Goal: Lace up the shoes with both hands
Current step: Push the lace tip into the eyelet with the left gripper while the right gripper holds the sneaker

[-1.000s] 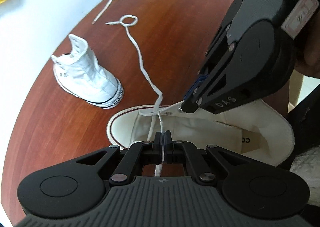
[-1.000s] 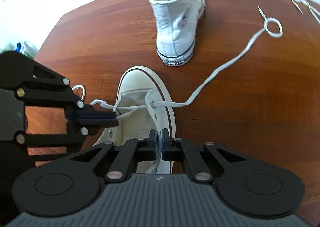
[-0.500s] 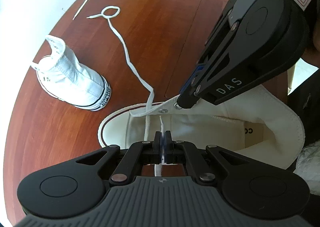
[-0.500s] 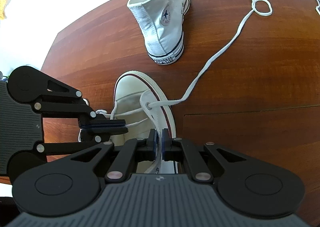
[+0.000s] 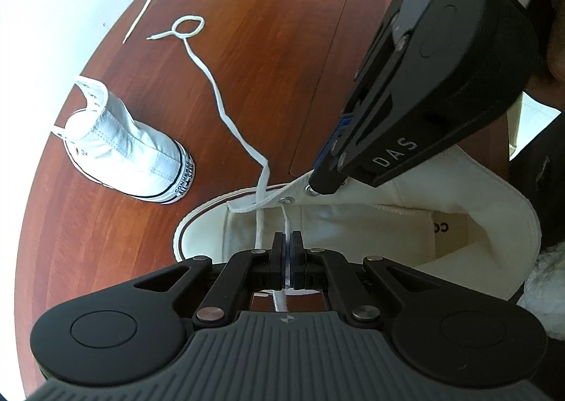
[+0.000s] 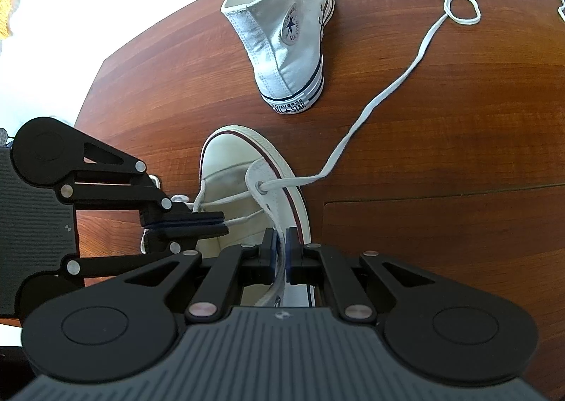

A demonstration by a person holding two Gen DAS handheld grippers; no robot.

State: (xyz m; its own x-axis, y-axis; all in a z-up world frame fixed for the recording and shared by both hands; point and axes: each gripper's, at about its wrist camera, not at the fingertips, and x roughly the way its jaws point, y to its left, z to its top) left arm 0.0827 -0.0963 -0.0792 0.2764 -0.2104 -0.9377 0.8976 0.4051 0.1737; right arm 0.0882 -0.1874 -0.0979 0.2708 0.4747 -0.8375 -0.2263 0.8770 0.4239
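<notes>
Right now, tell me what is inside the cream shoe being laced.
Inside the cream shoe: lace strands crossing its opening, and a printed insole label by the heel. The toe interior is hidden, the near side covered by the left gripper.

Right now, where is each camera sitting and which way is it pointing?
Left wrist: on the left gripper, looking along its fingers across the cream shoe; jaws shut on the lace; right gripper enters upper right.
Right wrist: on the right gripper, looking toe-ward along the shoe; jaws clamp its eyelet flap; left gripper enters left.
Shared: cream shoe, lace, white high-top, wooden table.
</notes>
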